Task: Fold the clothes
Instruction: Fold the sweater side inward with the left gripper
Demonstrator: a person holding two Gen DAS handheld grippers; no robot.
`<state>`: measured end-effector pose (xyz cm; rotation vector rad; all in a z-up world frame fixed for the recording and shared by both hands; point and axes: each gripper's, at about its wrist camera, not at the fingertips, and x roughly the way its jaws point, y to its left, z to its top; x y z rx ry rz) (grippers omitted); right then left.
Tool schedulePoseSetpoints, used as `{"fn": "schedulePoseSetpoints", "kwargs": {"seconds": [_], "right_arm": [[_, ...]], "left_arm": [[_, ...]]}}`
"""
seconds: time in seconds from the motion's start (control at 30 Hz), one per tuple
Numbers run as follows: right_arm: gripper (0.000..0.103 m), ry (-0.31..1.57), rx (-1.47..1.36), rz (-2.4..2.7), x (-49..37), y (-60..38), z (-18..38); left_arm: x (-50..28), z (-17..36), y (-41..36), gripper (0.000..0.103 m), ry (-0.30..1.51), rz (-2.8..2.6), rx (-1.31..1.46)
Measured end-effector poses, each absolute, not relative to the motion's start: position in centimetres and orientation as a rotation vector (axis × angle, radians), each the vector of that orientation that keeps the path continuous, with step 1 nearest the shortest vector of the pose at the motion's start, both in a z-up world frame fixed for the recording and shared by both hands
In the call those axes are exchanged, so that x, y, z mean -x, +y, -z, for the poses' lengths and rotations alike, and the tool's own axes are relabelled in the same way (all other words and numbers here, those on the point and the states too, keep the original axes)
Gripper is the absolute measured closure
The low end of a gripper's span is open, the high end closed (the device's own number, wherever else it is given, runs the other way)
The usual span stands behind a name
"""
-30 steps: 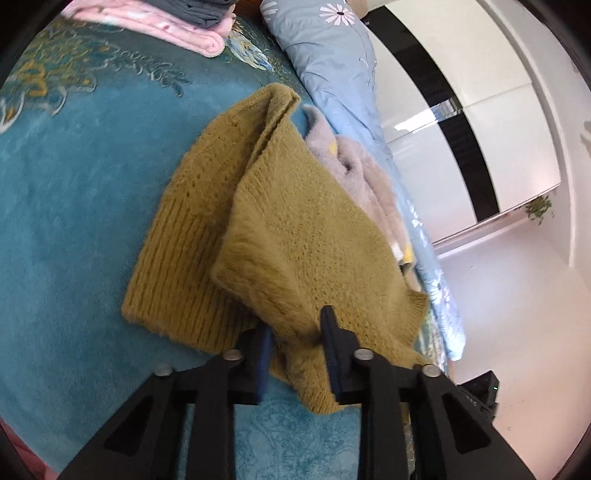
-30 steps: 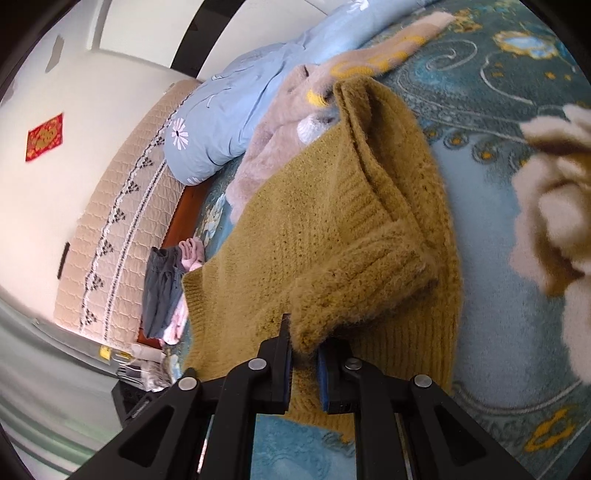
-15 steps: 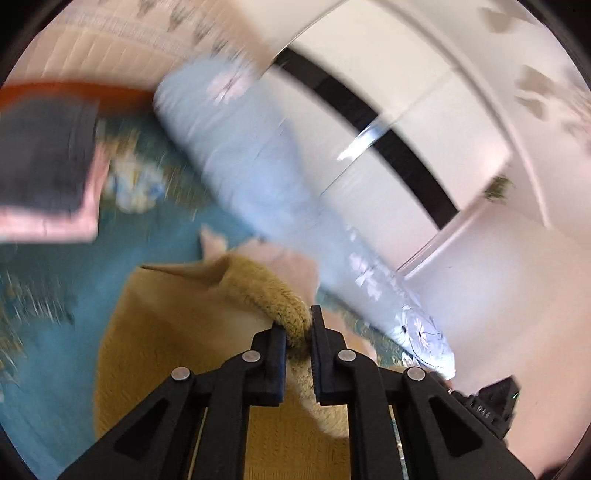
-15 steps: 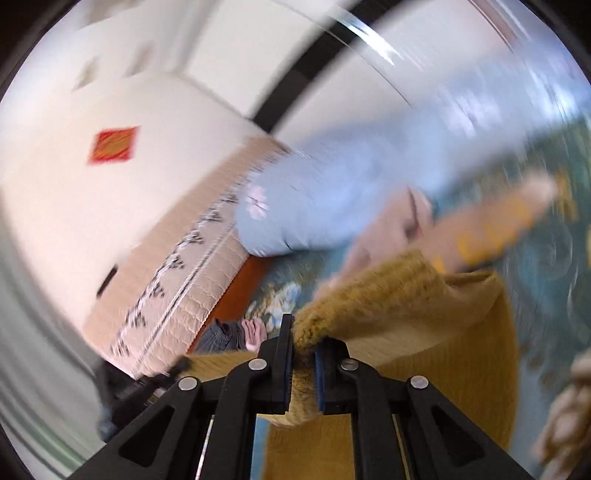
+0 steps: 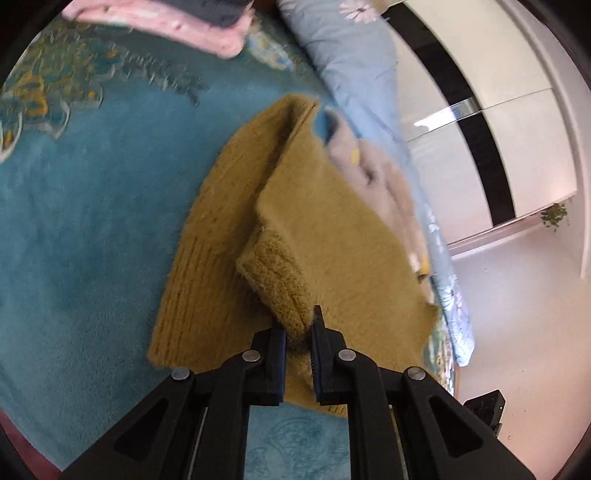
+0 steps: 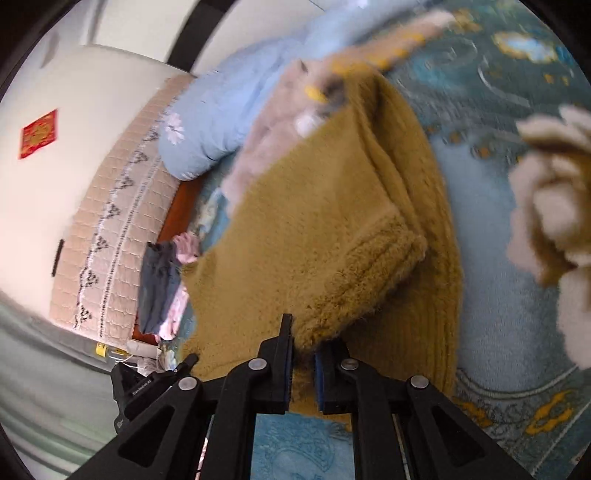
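A teal blanket with gold and pale floral patterns covers the bed, and the mustard sweater lies on it, partly folded over itself. The left gripper has its jaws nearly closed on a thick ribbed cuff of the sweater, the knit bunched between the pads. The right gripper pinches another ribbed cuff the same way, its jaws narrowly apart with the wool filling the gap.

Just beyond the sweater, touching its far edge, lies a fluffy grey garment with small yellow marks. Beyond that runs a light blue duvet printed with white daisies, along the bed's edge. Well beyond the sweater, by the head of the bed, sits a folded stack: a pink piece with a dark grey one on top. In the right wrist view a cream fuzzy item lies on the blanket to the sweater's right, apart from it.

A quilted beige headboard with a dark woven pattern stands behind the stack, against a white wall carrying a red square decoration. Past the duvet, white panels crossed by a black band form the far wall, with a pale floor below and a small green plant at their foot.
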<state>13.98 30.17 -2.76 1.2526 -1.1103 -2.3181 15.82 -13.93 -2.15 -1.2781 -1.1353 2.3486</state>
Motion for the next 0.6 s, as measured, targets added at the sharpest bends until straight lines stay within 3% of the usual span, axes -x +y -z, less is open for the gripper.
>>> {"fn": "schedulePoseSetpoints", "kwargs": {"seconds": [0.1,0.2,0.33,0.6], "right_arm": [[0.093,-1.037,-1.218,2.357,-14.9,29.8,2.0],[0.093,-1.051,-1.316,2.340,-14.8,29.7,3.5],[0.093,-1.084,-1.396,2.302,-14.4,29.8,5.2],[0.093,-1.047,-1.410,2.318,-14.2,28.9,6.1]], "left_arm": [[-16.6,0.6,-13.7,0.092,-1.080,-2.394,1.199],[-16.8,3.0,-13.8,0.092,-1.062,-2.403,1.292],[-17.6,5.7,-14.5,0.092,-1.168,-2.355,1.321],[-17.8,5.8,-15.0,0.092,-1.149,-2.369,1.303]]}}
